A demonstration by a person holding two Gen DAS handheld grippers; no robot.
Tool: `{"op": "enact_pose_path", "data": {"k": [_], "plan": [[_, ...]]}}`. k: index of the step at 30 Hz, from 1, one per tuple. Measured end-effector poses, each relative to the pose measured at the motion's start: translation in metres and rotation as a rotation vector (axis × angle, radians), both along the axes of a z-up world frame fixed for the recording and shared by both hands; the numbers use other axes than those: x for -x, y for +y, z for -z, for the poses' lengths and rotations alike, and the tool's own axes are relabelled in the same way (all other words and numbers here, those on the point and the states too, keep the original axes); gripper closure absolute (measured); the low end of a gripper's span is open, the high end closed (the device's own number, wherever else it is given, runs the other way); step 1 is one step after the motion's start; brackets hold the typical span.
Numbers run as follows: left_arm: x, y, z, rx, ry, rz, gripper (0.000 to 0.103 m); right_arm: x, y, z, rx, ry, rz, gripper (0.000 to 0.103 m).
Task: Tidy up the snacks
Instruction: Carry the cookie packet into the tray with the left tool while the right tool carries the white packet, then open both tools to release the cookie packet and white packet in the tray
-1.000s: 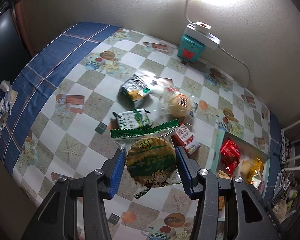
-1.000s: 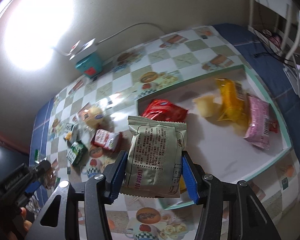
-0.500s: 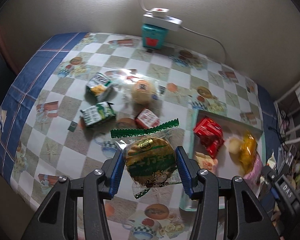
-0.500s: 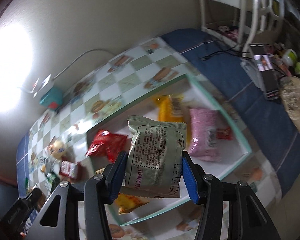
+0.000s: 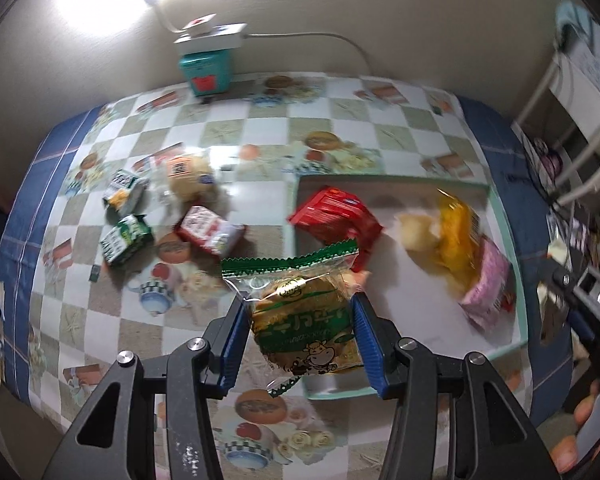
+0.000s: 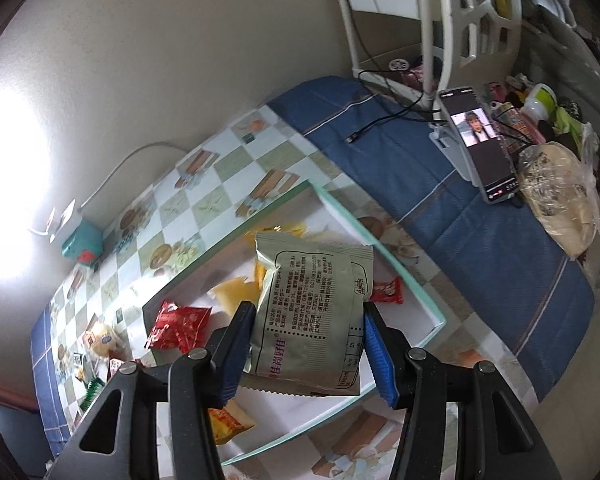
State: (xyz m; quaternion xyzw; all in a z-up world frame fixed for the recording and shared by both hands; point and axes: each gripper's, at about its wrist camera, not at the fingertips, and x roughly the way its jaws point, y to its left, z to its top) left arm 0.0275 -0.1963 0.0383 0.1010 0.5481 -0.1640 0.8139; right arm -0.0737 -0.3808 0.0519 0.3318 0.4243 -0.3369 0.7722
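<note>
My left gripper jaws clamp the cookie packet over the tray lower-left edge; my right gripper jaws hold the grey pouch above the tray's middle, nearer the drop.

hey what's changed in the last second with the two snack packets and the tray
Both grippers have carried their packets across toward the tray. The left gripper, holding the green-topped cookie packet, now hangs at the tray's near corner. The right gripper has swung its grey-green packet over the tray. Neither grip has changed; nothing on the table moved.
</note>
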Motion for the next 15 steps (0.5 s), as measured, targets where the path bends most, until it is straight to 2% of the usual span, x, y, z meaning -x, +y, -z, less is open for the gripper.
{"op": "enact_pose_path", "data": {"k": [8,15], "plan": [[0.019,-0.033,0.011,-0.021,0.007,0.086,0.051,0.018,-0.022,0.005,-0.025,0.003,0.054,0.047],[0.027,-0.053,0.023,-0.026,0.007,0.126,0.05,0.021,-0.027,0.013,-0.069,-0.004,0.045,0.047]]}}
